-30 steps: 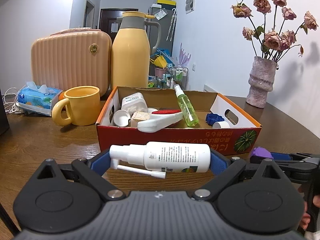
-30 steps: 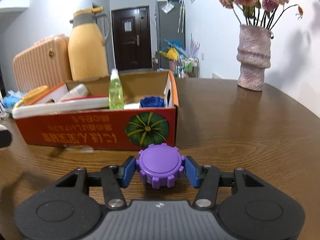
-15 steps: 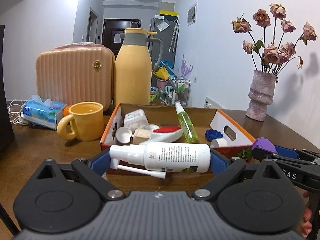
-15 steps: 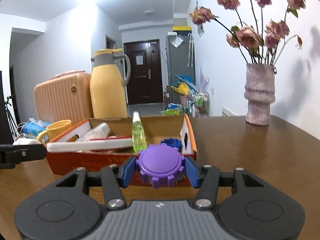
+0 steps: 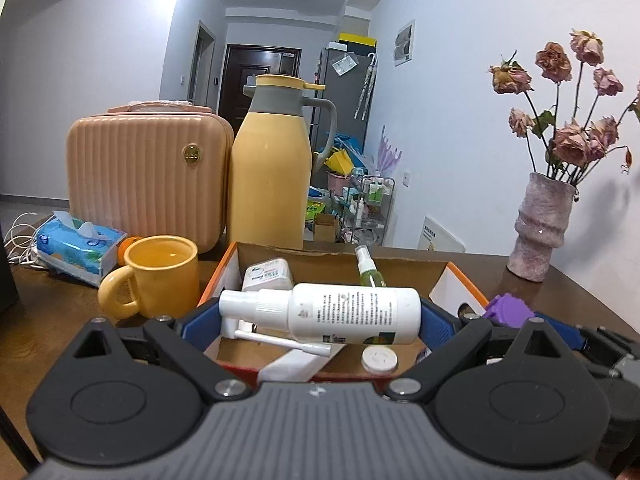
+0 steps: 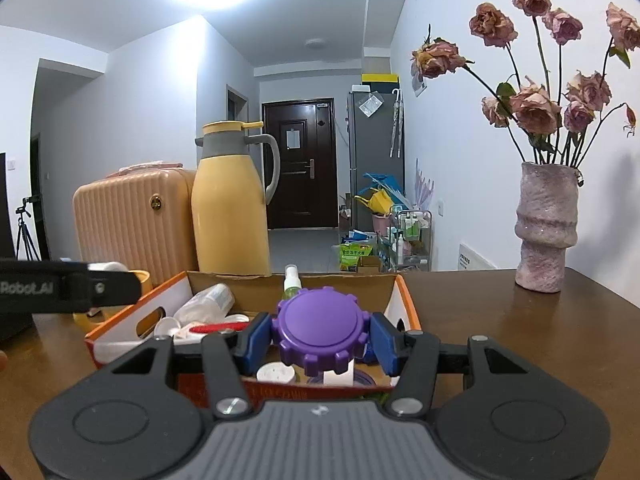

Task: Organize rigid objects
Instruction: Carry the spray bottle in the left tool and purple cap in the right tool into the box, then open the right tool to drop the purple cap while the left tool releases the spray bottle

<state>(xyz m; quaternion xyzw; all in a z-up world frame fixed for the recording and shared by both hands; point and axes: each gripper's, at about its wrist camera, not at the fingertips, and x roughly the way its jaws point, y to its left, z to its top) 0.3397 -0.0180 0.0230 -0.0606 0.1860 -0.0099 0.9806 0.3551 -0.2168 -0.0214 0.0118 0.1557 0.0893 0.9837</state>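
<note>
A white spray bottle (image 5: 344,314) is clamped lengthwise between the blue pads of the left gripper (image 5: 318,318), its nozzle end at the left pad and its base at the right pad, with the thin white spray tube hanging just below it. The jaws are spread about as wide as the bottle is long and are pressed on both of its ends. The bottle is held in the air over the near part of the cardboard box (image 5: 228,268).

A purple gear-shaped cap (image 6: 322,330) is gripped by its toothed rim between the blue pads of the right gripper (image 6: 320,338), whose jaws are closed part-way on it. The cap is likewise held above the near right part of the box, flat face up and tilted toward the camera.

Inside the box a green spray bottle (image 5: 370,270) is seen leaning against the far wall, a small white jar (image 5: 268,274) is lying at the far left, and a round white lid (image 5: 379,360) is resting on the floor near the front. A red and white item is glimpsed at the left in the right wrist view.

The box is set on a dark wooden table (image 6: 540,340). Just left of it a yellow mug (image 5: 154,280) is placed, with a tissue pack (image 5: 74,246) farther left. Behind the box a yellow thermos jug (image 5: 270,172) and a peach ribbed case (image 5: 144,172) are standing side by side. A pink vase (image 5: 542,228) of dried roses is set at the far right of the table, well apart from the box.
</note>
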